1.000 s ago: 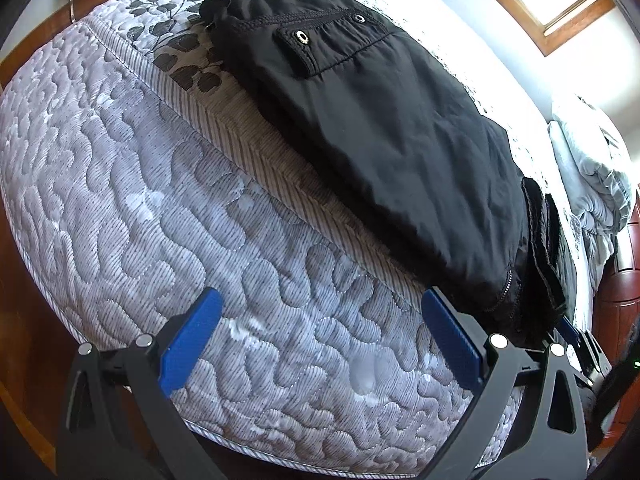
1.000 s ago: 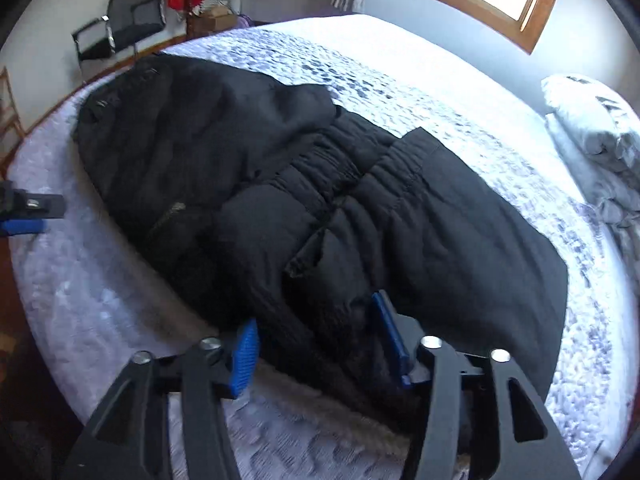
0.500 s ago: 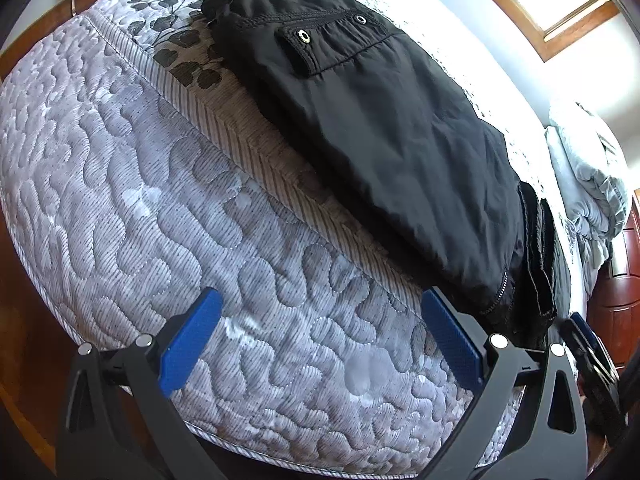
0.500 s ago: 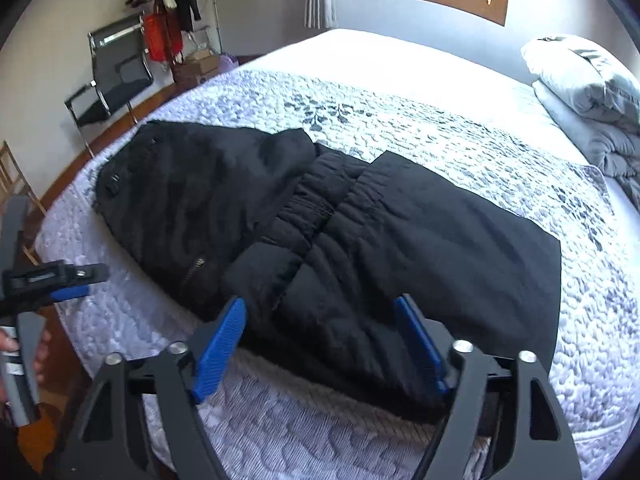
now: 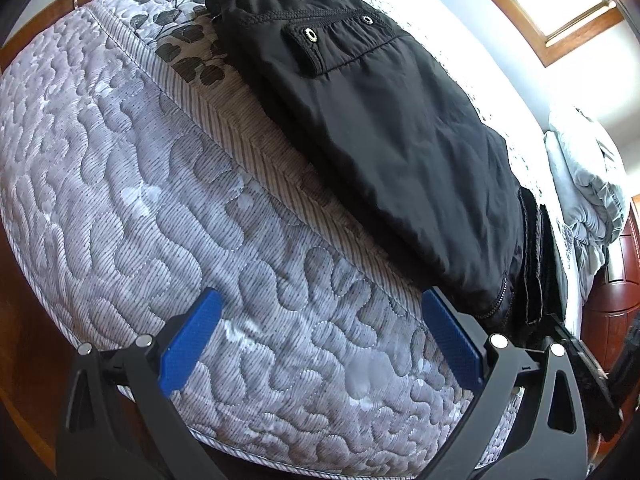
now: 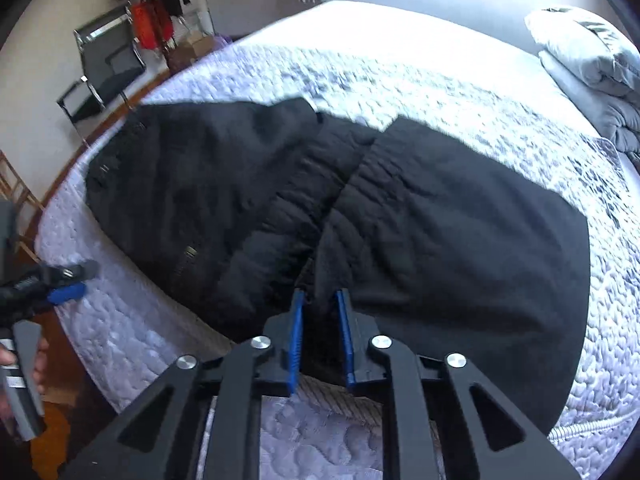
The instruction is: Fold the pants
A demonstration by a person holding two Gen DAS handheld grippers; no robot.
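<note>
Black pants [image 6: 400,220] lie spread on the mattress [image 5: 160,184] near its front edge; right gripper [image 6: 320,300], jaws just closed, is clamped on their near edge, while left gripper [image 5: 320,312] hangs wide apart, empty, over the mattress side.

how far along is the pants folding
Early to midway. Done: the black pants lie flat on the mattress, seemingly doubled leg over leg. In hand: the right gripper has just closed its jaws on the pants' near edge. The left gripper hangs open over bare mattress, holding nothing. Left: carry that edge across to finish the fold.
</note>
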